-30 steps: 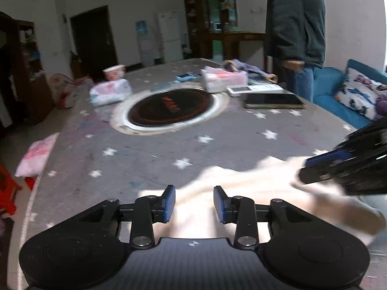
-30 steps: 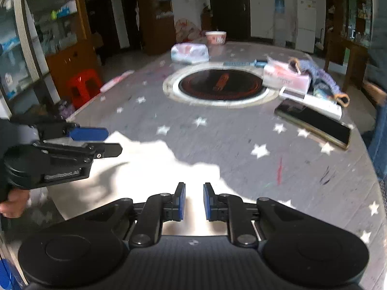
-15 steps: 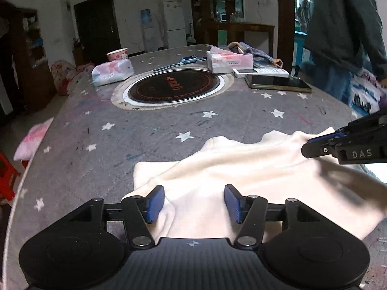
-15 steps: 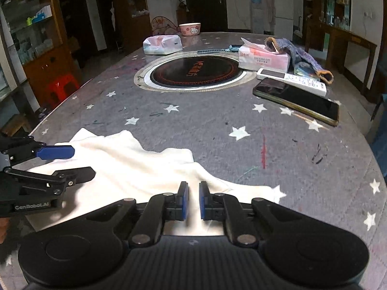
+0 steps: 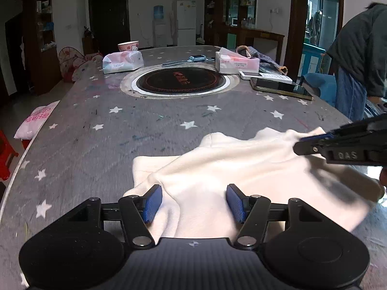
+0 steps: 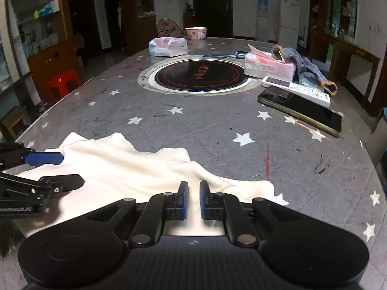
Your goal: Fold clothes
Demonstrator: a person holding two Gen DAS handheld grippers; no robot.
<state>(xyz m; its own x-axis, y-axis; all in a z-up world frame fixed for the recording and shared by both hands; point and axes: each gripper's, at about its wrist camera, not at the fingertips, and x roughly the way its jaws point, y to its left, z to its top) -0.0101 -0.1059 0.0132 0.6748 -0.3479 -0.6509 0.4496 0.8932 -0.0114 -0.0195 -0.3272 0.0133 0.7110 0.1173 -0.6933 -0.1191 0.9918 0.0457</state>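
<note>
A: What carries everything?
B: A grey star-printed table [image 6: 217,130] with an inset round cooktop [image 6: 200,75].
A: And directly on it?
B: Cream garment [image 6: 125,166], phone [image 6: 302,110], remote [image 6: 297,89], tissue box [image 6: 268,66], tissue pack [image 6: 168,46], bowl [image 6: 196,33].

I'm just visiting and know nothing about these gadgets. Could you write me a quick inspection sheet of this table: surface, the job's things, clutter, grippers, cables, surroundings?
Surface: grey star-patterned tablecloth, marked with scribbles, around a round black inset cooktop.
Job's things: cream fleece garment lying rumpled at the near edge.
Clutter: black smartphone, white remote control, two tissue packs, pink cartoon bowl, blue wristwatch, bluish knitted bag.
Grippers: left gripper open wide over the garment; right gripper narrowly parted, whether it pinches cloth cannot be told.
Cables: nothing seen.
Surroundings: white fridge, dark wooden cabinets, red plastic stool, a person in a dark jacket standing beside the table.
</note>
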